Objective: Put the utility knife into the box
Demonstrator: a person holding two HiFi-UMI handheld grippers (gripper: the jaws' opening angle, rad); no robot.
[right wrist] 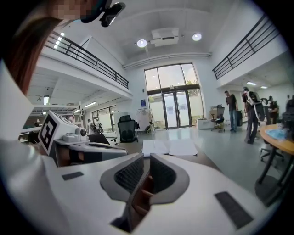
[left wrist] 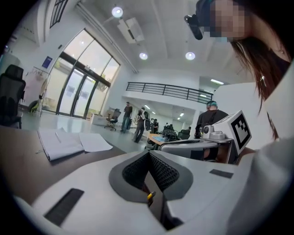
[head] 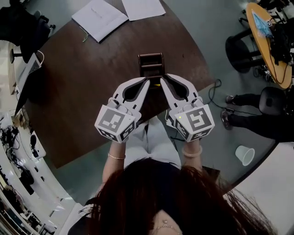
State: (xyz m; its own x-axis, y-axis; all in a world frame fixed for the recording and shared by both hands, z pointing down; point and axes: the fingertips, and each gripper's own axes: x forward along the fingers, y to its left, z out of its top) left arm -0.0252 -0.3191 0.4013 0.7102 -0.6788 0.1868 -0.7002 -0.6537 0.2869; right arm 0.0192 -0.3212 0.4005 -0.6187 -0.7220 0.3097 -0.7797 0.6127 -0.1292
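A small dark wooden box (head: 150, 64) stands on the brown table (head: 87, 82), just beyond both grippers. My left gripper (head: 146, 81) and right gripper (head: 162, 78) are held side by side, tips almost touching, both shut with nothing seen between the pads. A small yellow bit of the utility knife (head: 157, 85) peeks out between the two grippers; the rest is hidden under them. In the left gripper view the same yellow bit (left wrist: 149, 196) shows below the shut left gripper (left wrist: 149, 155). In the right gripper view, brown slats of the box (right wrist: 140, 197) show under the right gripper (right wrist: 148, 158).
An open notebook (head: 99, 18) and a loose sheet (head: 143, 8) lie at the table's far end. A paper cup (head: 245, 155) and a cable (head: 213, 94) are on the floor to the right, by a seated person's legs (head: 257, 121) and a round table (head: 271, 46).
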